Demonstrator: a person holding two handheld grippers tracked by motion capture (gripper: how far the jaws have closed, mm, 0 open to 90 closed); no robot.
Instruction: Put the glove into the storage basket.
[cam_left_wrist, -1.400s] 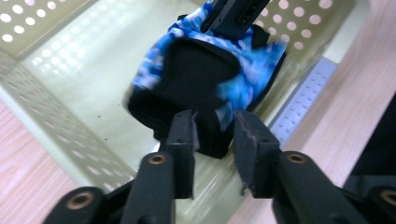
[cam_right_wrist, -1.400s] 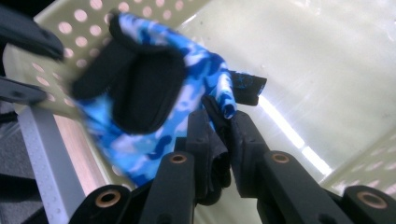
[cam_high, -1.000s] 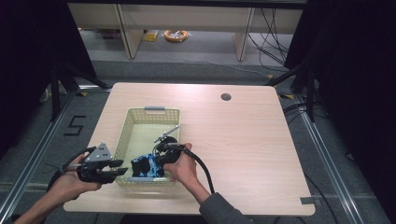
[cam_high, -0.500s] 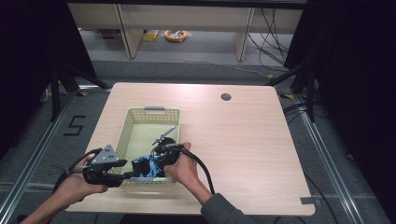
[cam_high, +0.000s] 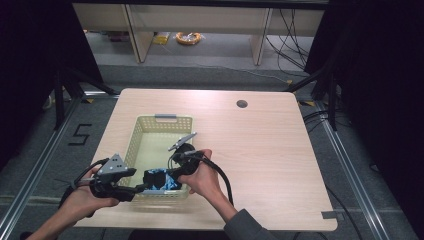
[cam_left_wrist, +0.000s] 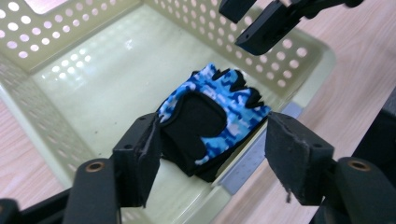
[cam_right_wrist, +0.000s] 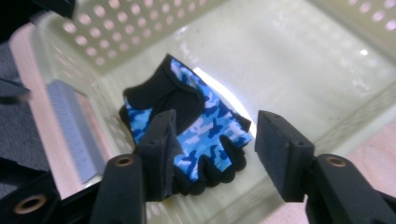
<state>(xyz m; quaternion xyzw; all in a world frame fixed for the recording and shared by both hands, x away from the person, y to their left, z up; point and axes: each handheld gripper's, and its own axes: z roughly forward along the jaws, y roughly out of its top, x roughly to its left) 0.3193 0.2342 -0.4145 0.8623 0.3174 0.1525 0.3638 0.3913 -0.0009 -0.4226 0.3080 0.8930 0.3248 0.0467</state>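
Glove (cam_left_wrist: 210, 119), blue camouflage and fingerless, lies flat at the basket's (cam_high: 145, 125) six o'clock end on the worktop (cam_high: 270, 150). Both left gripper (cam_left_wrist: 212, 154) and right gripper (cam_right_wrist: 212, 149) hover above it, jaws apart; nothing looks grasped yet.

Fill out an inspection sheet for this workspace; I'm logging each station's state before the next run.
Surface: light wooden table, with a round cable hole near the far edge.
Job's things: pale perforated basket holding one blue camouflage fingerless glove flat on its floor, at the near end.
Clutter: nothing seen on the table.
Grippers: left gripper open, jaws on either side of the glove; right gripper open, above the glove's finger end.
Cables: a black cable trails from the right gripper.
Surroundings: floor cables, an orange coil, dark curtains on both sides.
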